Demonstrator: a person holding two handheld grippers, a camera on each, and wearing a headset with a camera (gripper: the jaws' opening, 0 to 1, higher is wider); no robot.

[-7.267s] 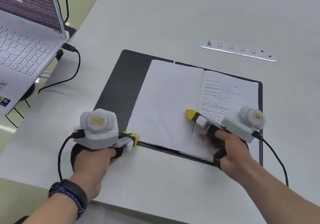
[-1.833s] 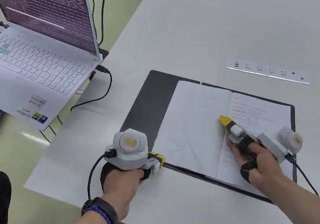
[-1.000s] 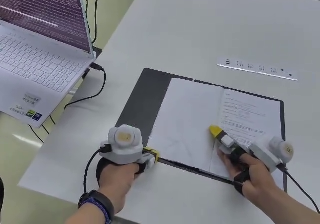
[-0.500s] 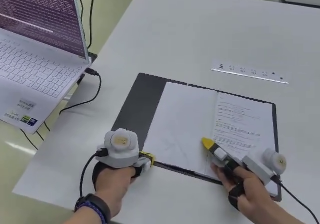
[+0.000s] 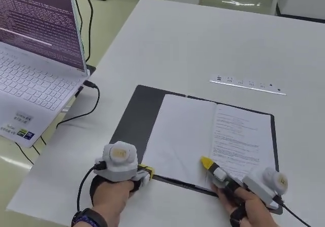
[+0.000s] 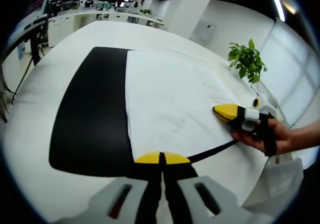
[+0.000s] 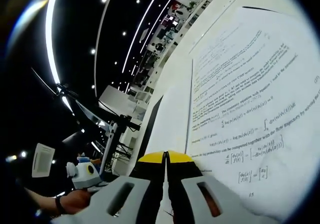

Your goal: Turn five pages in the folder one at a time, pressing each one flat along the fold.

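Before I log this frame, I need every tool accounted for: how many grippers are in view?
2. The left gripper sits at the near left corner of the folder; the right gripper rests on the pages by the fold, near the bottom edge. None appears hidden.

The folder (image 5: pixel 133 121) lies open on the table (image 5: pixel 203 39), laptop (image 5: pixel 30 79) to its left, power strip (image 5: pixel 247 85) behind.

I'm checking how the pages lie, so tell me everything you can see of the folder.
The folder is black, open flat on the white table. Its left inner cover is bare; a blank page lies left of the fold, a printed page with formulas right of it. The shut left gripper rests at its near edge, the shut right gripper by the fold.
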